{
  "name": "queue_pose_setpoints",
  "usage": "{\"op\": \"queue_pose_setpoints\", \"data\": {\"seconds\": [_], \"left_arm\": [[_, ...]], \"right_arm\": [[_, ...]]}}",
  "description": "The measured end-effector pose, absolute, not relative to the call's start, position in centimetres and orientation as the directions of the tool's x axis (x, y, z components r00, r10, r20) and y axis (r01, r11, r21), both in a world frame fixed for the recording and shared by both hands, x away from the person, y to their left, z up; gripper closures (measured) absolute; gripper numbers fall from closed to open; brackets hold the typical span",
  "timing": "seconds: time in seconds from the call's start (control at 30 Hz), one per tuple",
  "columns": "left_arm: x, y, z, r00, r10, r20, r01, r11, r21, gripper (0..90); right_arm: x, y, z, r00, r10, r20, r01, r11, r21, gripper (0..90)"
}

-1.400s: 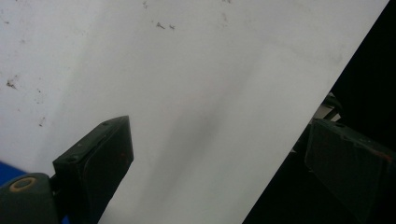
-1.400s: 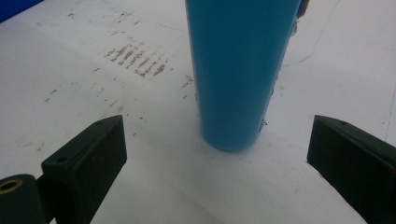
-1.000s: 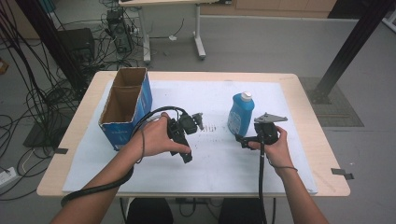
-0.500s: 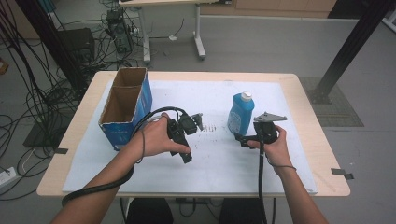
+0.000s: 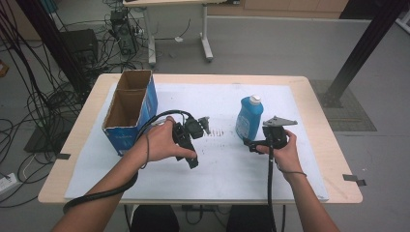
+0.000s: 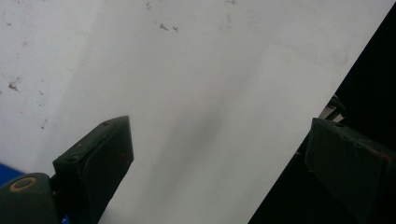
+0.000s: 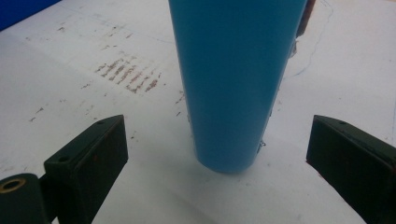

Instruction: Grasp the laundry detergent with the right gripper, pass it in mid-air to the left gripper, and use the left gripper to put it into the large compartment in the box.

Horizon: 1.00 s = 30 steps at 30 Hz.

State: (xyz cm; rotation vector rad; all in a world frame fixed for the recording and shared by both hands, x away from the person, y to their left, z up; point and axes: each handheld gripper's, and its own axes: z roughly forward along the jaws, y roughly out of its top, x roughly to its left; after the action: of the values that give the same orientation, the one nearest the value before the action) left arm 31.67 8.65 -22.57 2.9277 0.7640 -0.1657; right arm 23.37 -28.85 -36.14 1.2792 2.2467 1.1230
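Observation:
A blue bottle [image 5: 249,117] with a white cap stands upright on the white sheet [image 5: 227,164], right of centre. My right gripper [image 5: 249,144] is held low just in front of it, open, jaws aimed at its base. In the right gripper view the bottle [image 7: 233,79] rises straight ahead, a little beyond the right gripper [image 7: 215,172], whose jaws do not touch it. My left gripper [image 5: 192,159] is held by a hand near the sheet's middle, to the bottle's left. In its own view the left gripper [image 6: 215,177] is open over bare white sheet, nothing between the jaws.
An open cardboard box [image 5: 129,108] with blue sides stands at the table's left, close to the left hand. A patch of brown marks [image 5: 220,132] stains the sheet between the grippers. Cables trail from both grippers toward the near table edge [image 5: 193,200].

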Motion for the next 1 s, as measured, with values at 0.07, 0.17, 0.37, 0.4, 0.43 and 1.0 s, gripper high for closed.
{"op": "queue_pose_setpoints", "data": {"seconds": [0.07, 0.17, 0.37, 0.4, 0.43, 1.0], "left_arm": [[31.70, 8.65, -22.56, 0.868, 0.478, -0.134, 0.491, -0.868, 0.080, 8.1], [31.64, 8.64, -22.57, 0.868, 0.478, -0.132, 0.490, -0.868, 0.083, 8.0], [31.64, 8.62, -22.61, 0.868, 0.478, -0.133, 0.491, -0.867, 0.083, 8.0], [31.64, 8.62, -22.61, 0.868, 0.478, -0.133, 0.490, -0.868, 0.082, 8.0], [31.63, 8.61, -22.61, 0.868, 0.479, -0.132, 0.491, -0.867, 0.081, 8.1], [31.63, 8.70, -22.59, 0.867, 0.481, -0.131, 0.493, -0.866, 0.082, 8.1]], "right_arm": [[23.35, -28.86, -36.15, -0.547, 0.831, 0.101, 0.578, 0.287, 0.764, 4.9], [23.31, -28.87, -36.15, -0.547, 0.831, 0.099, 0.576, 0.288, 0.765, 4.9], [23.30, -28.79, -36.17, -0.546, 0.831, 0.101, 0.576, 0.286, 0.766, 4.9], [23.31, -28.79, -36.19, -0.546, 0.831, 0.102, 0.577, 0.285, 0.766, 4.9], [23.31, -28.77, -36.20, -0.546, 0.832, 0.101, 0.576, 0.285, 0.766, 4.9], [23.30, -28.72, -36.24, -0.544, 0.833, 0.102, 0.577, 0.284, 0.766, 5.0]]}}
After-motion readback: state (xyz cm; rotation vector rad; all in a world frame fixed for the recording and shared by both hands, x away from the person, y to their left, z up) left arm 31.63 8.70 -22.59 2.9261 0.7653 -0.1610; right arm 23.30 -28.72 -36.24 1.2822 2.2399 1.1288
